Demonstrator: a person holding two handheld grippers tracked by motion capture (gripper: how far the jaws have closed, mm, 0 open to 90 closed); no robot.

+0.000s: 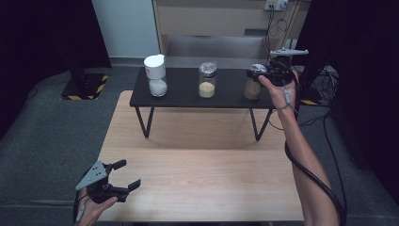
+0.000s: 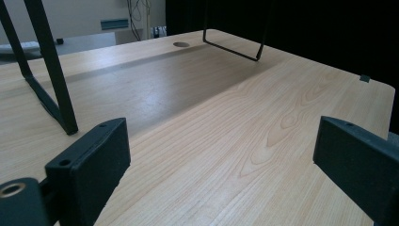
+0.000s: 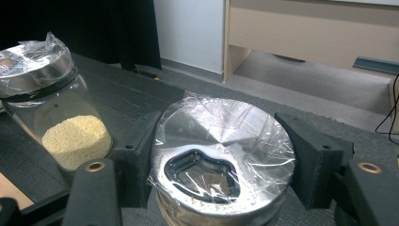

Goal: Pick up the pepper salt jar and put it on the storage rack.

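Plastic wrap (image 3: 226,127) over the clamped jar's metal lid (image 3: 221,155) shows from the right gripper (image 3: 219,165) view.

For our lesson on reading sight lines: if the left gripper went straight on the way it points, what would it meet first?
Probably the black stand's leg, off to one side; dead ahead, the wooden table looks free, though depth is unclear.

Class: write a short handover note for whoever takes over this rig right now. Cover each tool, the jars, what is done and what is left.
Right tool: shut on the brown-filled jar, jaws at its film-wrapped metal lid, on the black shelf.
Left tool: open, empty, over the wooden table.
Yellow-grain jar and white-lidded jar stand untouched.
Done: grasp. Left: probably lifting the jar off.
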